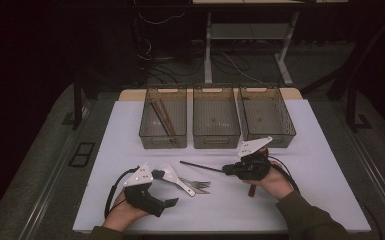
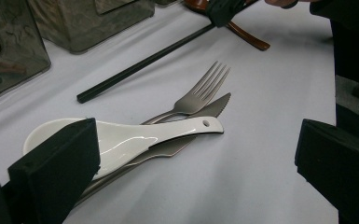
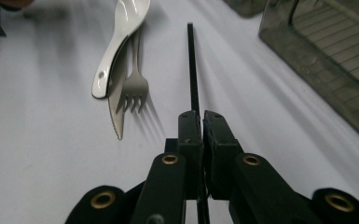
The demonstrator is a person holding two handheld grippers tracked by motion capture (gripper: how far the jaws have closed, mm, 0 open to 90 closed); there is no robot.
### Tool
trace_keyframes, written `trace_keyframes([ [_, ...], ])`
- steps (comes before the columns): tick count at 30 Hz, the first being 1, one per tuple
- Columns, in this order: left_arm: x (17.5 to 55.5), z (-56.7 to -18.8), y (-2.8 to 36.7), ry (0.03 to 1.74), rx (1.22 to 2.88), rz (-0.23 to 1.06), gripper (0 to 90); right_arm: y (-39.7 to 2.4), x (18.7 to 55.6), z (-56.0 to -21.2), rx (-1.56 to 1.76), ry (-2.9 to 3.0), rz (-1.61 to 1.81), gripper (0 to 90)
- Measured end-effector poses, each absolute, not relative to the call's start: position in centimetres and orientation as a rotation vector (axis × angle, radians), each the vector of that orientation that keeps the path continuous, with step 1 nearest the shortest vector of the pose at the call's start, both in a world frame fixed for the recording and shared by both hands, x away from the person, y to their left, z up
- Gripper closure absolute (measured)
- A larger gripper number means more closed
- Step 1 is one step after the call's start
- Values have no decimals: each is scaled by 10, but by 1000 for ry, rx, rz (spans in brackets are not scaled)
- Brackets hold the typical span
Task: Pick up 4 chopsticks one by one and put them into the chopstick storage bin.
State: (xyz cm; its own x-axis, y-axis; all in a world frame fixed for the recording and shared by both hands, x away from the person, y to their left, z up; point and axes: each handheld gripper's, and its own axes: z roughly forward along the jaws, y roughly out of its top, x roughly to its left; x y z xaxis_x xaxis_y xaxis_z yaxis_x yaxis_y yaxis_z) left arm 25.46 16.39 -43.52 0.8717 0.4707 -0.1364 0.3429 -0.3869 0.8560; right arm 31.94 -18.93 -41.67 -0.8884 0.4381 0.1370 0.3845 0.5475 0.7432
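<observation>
My right gripper (image 1: 226,170) is shut on one end of a black chopstick (image 1: 202,166), which reaches left just over the white mat. In the right gripper view the jaws (image 3: 200,115) pinch the stick (image 3: 192,70). A white ceramic spoon (image 1: 172,177) lies across a grey fork (image 1: 195,182) and a knife (image 1: 200,190). My left gripper (image 1: 166,188) stands open beside them. In the left gripper view the spoon (image 2: 135,140) lies between its wide-apart jaws, untouched, with the fork (image 2: 200,93) and knife (image 2: 214,106) beneath it.
Three smoky plastic bins stand in a row at the back: left (image 1: 163,141), middle (image 1: 216,141), right (image 1: 280,139). Brown chopsticks (image 1: 164,117) lean in the left bin. A brown utensil (image 1: 251,190) lies under the right hand. The mat's front edge is near both hands.
</observation>
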Motion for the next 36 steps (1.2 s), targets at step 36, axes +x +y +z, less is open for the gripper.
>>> trace_keyframes([
  [36, 256, -436, 164, 597, 2006, 159, 0, -194, 338, -349, 712, 2461, 1483, 859],
])
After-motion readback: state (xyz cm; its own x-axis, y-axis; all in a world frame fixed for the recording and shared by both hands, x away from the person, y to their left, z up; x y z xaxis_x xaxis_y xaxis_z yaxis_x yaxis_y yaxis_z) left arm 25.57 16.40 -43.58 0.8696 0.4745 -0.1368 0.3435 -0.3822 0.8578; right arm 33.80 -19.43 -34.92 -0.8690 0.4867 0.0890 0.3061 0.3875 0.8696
